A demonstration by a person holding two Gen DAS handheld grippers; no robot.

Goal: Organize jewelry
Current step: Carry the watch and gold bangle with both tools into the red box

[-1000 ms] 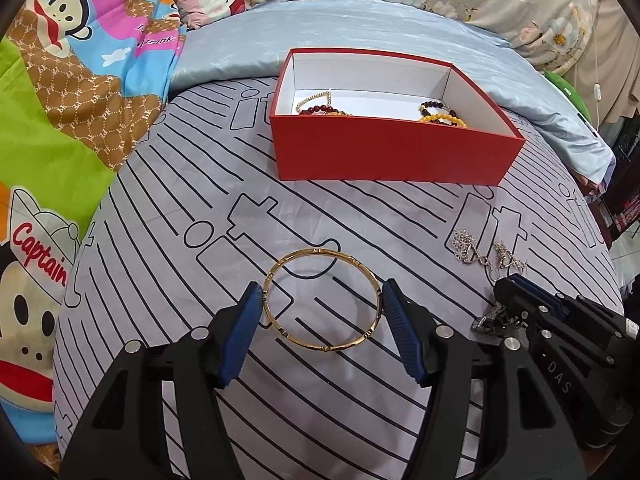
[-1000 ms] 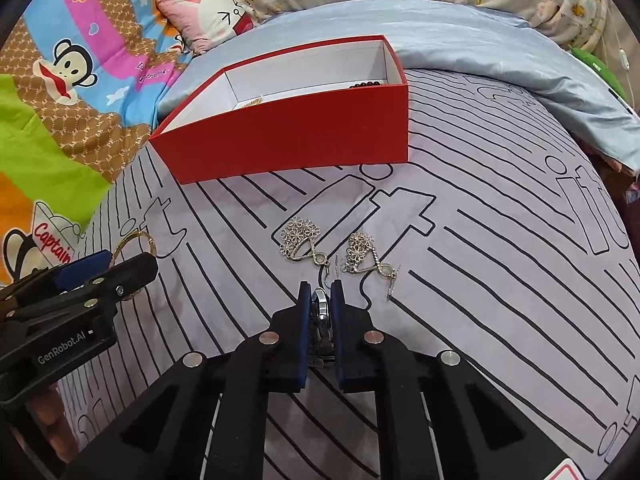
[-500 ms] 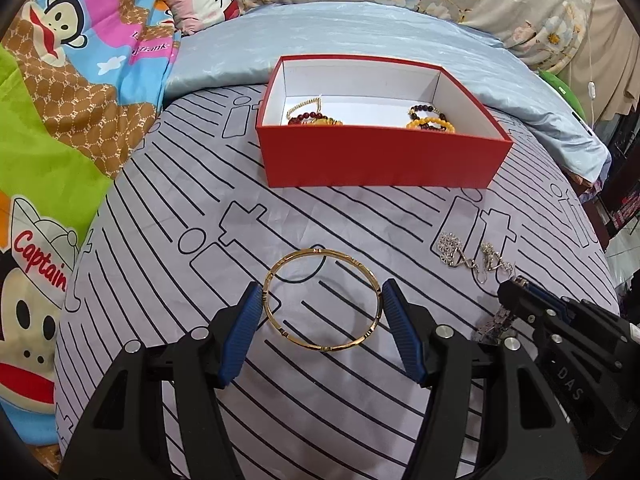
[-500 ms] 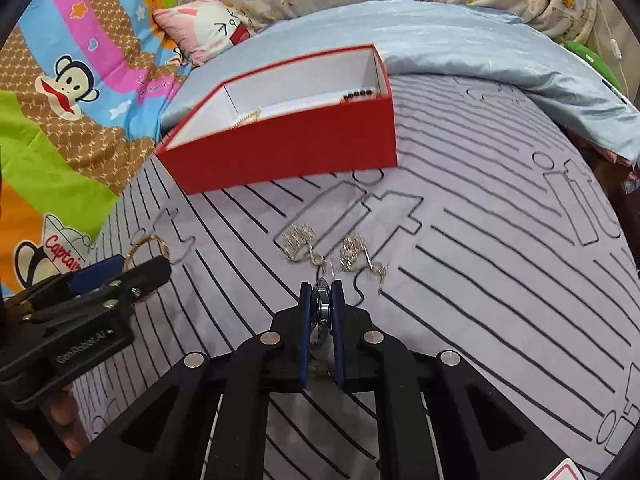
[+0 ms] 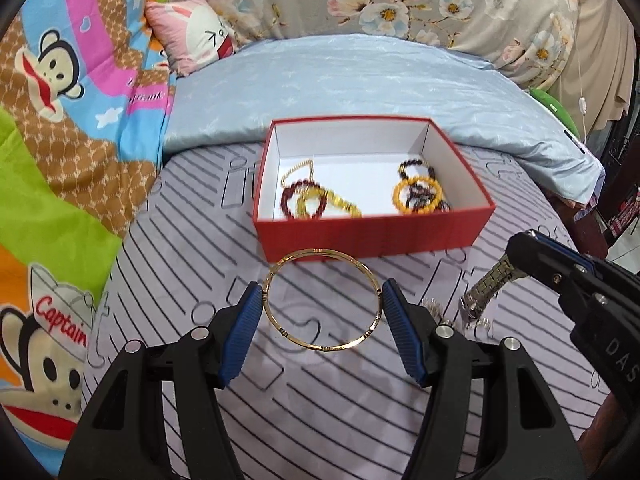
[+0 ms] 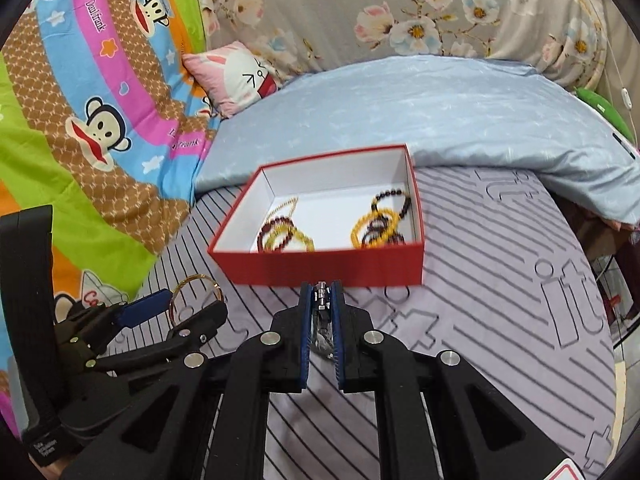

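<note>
My left gripper is shut on a gold bangle and holds it lifted above the striped bedsheet, just in front of the red box. The bangle also shows in the right wrist view. My right gripper is shut on a silver metal watch band, raised in front of the box; the band hangs from it in the left wrist view. The box holds several bead bracelets and a gold chain.
Silver earrings lie on the sheet, partly hidden behind my left finger. A light blue quilt lies behind the box. A cartoon blanket covers the left side. A pink pillow sits at the back.
Both grippers have risen and moved toward the red box, each carrying its piece. The box's inside now shows from above.
</note>
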